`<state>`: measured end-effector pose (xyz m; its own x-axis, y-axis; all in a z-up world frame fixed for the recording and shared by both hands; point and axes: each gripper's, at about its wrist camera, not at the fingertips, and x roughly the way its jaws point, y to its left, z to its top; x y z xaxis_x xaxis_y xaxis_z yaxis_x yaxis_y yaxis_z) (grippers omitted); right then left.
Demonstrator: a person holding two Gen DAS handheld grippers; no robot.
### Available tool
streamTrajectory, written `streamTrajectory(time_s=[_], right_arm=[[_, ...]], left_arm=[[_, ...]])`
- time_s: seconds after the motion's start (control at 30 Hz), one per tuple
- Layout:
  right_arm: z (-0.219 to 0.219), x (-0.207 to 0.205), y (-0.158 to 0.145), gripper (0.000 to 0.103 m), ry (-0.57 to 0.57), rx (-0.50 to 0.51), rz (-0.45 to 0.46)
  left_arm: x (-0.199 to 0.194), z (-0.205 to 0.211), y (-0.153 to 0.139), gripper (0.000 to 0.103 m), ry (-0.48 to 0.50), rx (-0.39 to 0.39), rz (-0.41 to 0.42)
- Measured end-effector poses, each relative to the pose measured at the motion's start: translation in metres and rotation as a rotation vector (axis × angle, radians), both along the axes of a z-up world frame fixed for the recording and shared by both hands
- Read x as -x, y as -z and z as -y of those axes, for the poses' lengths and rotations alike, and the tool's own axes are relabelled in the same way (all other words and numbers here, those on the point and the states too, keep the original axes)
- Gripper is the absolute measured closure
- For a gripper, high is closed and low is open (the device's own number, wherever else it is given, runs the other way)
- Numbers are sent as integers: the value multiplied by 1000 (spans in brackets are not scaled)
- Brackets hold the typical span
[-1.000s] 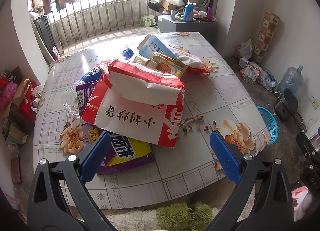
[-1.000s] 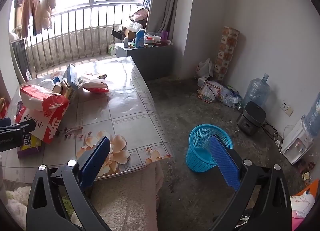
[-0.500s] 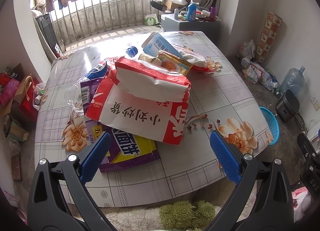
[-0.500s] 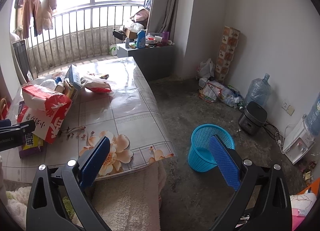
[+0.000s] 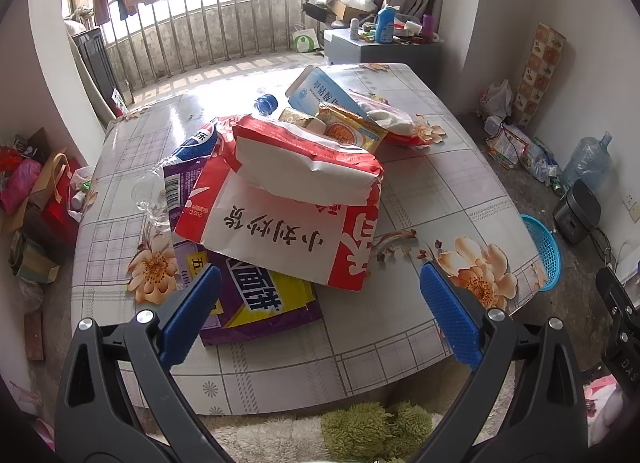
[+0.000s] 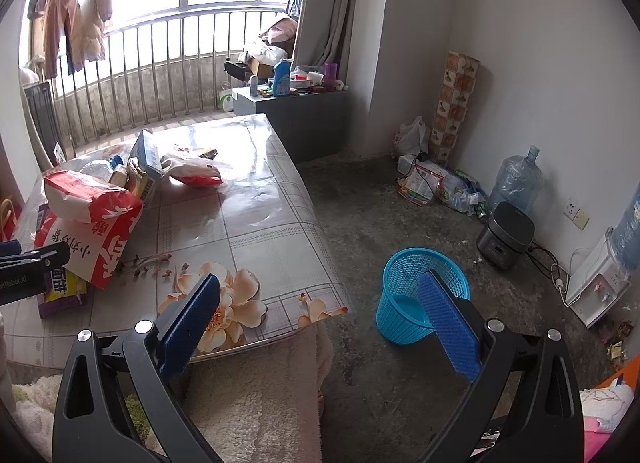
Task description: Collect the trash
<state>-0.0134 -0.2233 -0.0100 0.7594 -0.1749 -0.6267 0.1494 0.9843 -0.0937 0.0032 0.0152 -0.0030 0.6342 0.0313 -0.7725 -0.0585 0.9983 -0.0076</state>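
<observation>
Trash packaging (image 5: 280, 215) heaped on the table (image 5: 440, 191); left gripper (image 5: 320, 315) wide and empty, aimed there; right gripper (image 6: 320, 323) wide, empty, facing the blue wastebasket (image 6: 404, 303), presumably its destination.

red-and-white bag (image 5: 296, 199), purple-yellow packet (image 5: 256, 303), blue basket (image 6: 420, 295), floral tablecloth (image 5: 448, 191)
</observation>
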Motion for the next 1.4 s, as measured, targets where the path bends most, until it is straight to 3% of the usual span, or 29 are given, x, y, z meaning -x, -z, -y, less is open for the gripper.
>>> streamTrajectory(time_s=[0.7, 0.97, 1.23, 1.4], right_arm=[[-1, -5, -1, 6, 25, -3, -7], [-5, -5, -9, 6, 15, -22, 36], [-21, -23, -18, 6, -54, -70, 70], [-35, -53, -15, 6, -149, -207, 43]], left_arm=[[-3, -9, 1, 8, 9, 11, 4], [-3, -19, -4, 8, 21, 31, 44], [-6, -64, -19, 8, 30, 170, 122], [-10, -94, -23, 8, 43, 246, 194]])
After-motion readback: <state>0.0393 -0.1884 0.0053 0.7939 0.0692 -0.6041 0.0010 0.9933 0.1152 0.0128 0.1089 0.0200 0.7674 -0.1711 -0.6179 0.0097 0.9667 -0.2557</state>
